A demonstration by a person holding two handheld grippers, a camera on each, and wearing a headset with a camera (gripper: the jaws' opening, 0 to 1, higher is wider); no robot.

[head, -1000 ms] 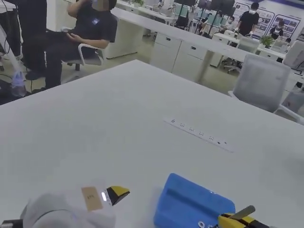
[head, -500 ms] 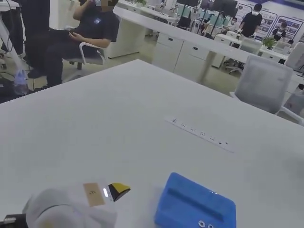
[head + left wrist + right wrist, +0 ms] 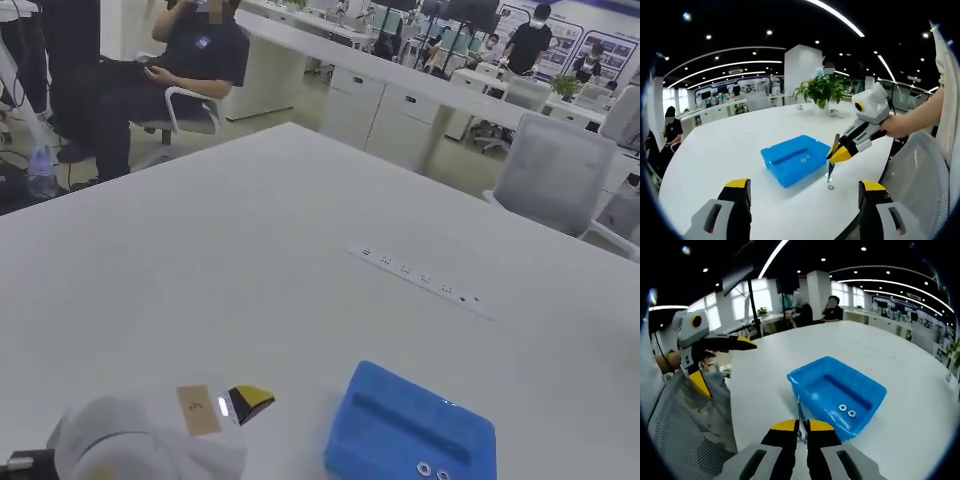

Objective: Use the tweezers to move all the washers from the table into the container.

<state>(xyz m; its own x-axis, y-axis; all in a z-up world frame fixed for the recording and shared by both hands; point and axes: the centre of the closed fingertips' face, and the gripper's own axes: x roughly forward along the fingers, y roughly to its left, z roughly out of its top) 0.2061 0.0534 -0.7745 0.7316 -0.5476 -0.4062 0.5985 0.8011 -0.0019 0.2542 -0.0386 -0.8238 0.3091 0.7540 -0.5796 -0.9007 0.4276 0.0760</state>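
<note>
The right gripper [image 3: 841,154] hung at the blue container's [image 3: 790,161] near side, jaws clamped on the tweezers [image 3: 832,162], which pointed steeply down. A lone washer [image 3: 831,187] lay on the table [image 3: 715,160] just under their tips. The left gripper [image 3: 804,185], wide open and empty, was farther off.

Two washers [image 3: 846,410] in container [image 3: 830,380] on table [image 3: 875,347], loose washer [image 3: 830,187] beside container

Two washers [image 3: 424,468] lie in the blue container [image 3: 395,420], near the left gripper [image 3: 248,403], on the white table [image 3: 250,250].
</note>
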